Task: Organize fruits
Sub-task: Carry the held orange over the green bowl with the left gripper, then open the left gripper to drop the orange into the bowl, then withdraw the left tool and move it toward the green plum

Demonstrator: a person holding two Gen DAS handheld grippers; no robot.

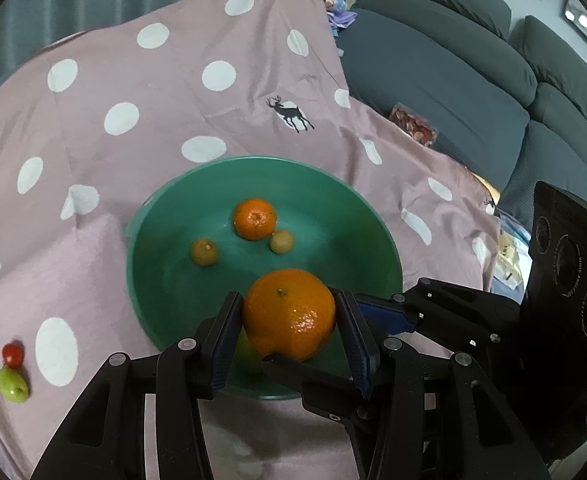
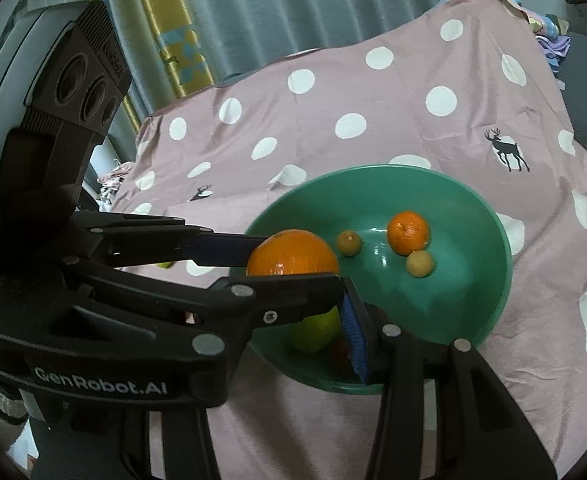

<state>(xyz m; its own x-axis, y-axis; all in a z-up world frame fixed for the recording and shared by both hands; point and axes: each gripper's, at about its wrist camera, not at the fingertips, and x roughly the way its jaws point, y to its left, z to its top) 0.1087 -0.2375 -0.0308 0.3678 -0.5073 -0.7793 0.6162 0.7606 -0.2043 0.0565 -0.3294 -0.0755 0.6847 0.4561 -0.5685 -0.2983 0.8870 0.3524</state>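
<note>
Left wrist view, centre frame: green bowl (image 1: 149, 216) on the dotted cloth (image 1: 133, 100), rim just below the large orange (image 1: 289, 314) pinched by the left gripper (image 1: 289, 320) — early release risks a roll-out. Right gripper (image 2: 305, 344) — spread cannot be judged. Lower left: green fruit (image 1: 12, 385), red fruit (image 1: 13, 354) outside — easily nudged.

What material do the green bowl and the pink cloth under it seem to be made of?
Green bowl: probably glazed ceramic or hard plastic; its smooth inside shows bright glossy highlights. I cannot tell which. Pink dotted cloth: woven fabric, matte, perhaps cotton; it folds, creases and drapes over the edges.
</note>
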